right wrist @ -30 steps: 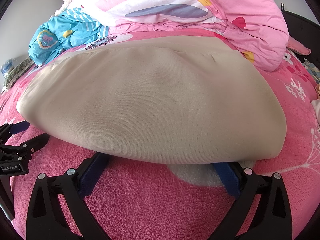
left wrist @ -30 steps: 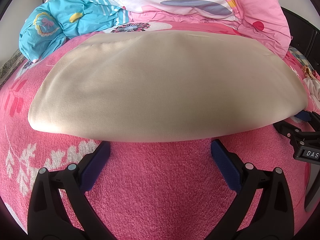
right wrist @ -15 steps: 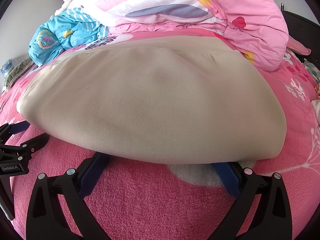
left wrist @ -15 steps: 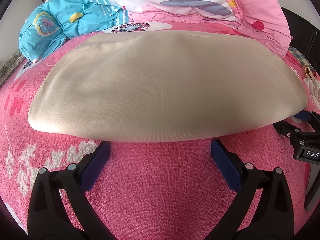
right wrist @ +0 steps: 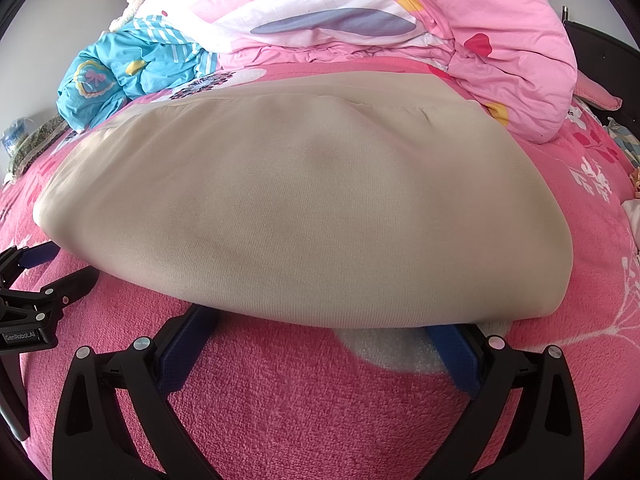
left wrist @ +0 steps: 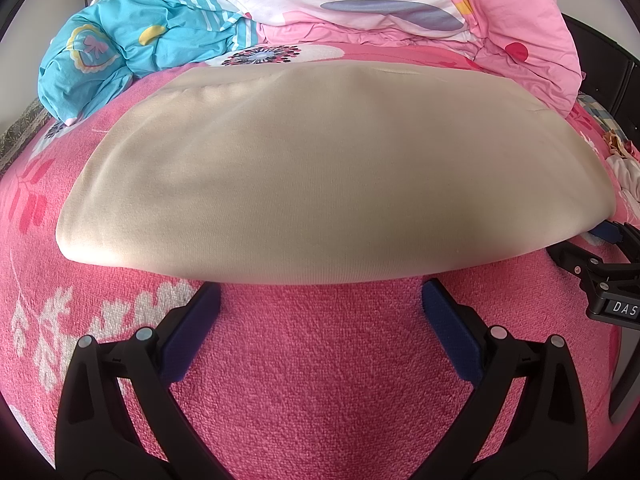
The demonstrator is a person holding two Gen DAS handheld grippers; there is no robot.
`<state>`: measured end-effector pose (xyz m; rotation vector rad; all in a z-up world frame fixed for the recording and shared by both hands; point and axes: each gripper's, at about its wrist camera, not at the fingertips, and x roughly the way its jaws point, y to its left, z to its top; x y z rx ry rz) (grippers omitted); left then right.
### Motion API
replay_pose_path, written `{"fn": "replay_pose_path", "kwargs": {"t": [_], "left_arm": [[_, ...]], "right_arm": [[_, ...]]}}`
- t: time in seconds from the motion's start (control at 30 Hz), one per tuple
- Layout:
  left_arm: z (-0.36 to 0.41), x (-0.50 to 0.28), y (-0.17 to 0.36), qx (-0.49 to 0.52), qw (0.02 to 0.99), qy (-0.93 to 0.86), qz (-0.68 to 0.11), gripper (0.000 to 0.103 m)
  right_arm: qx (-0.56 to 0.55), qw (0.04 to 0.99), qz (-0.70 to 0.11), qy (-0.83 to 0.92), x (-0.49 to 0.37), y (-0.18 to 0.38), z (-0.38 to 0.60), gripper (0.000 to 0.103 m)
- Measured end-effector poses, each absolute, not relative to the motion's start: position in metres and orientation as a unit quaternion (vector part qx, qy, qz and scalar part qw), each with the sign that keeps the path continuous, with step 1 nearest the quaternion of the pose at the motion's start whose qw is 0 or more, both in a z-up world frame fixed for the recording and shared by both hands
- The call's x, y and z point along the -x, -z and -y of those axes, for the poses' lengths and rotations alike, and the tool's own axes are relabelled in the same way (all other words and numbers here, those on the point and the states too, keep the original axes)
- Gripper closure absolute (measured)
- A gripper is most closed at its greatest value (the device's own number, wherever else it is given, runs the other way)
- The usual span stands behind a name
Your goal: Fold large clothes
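Movement since the earlier frames: none seen; cloth, both claws and bedding sit in the same places in both views.

Item 1. Folded beige knit garment (left wrist: 320, 184), large, smooth, lying flat on the bed as a broad rounded slab. Its near folded edge runs left to right just beyond the claw tips in both wrist views; its far edge reaches the heaped bedding.

Item 2. Left claw (left wrist: 320, 300), black frame with blue pads. Jaws spread wide apart, holding nothing. Tips sit at the near edge of the garment, low over the blanket; whether they slip under the cloth cannot be told. In the right wrist view it shows at the left edge (right wrist: 44, 280).

Item 3. Right claw (right wrist: 332, 328), same make. Jaws wide apart, empty. Its blue pads (right wrist: 452, 340) tuck under the overhang of the garment's near edge. In the left wrist view its body shows at the right edge (left wrist: 600, 276), just beside the garment's right corner.

Item 4. Bright pink fleece blanket (left wrist: 320, 380) with white leaf pattern, covering the bed beneath everything.

Item 5. Pink and white quilted duvet (left wrist: 500, 20), heaped at the far right.

Item 6. Turquoise patterned bedding bundle (left wrist: 132, 48), crumpled at the far left, apart from the garment.
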<state>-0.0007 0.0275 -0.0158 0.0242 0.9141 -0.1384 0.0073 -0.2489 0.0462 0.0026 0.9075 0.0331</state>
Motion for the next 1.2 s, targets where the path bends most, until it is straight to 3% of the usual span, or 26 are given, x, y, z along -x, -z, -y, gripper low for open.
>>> {"fn": "replay_pose_path", "kwargs": {"t": [1.2], "left_arm": [[-0.0277, 0.0032, 0.0158, -0.012, 0.895, 0.067, -0.441, 0.006]], "right_arm": [[-0.001, 0.899, -0.438, -0.016, -0.0075, -0.0464, 0.2490, 0.006]]}}
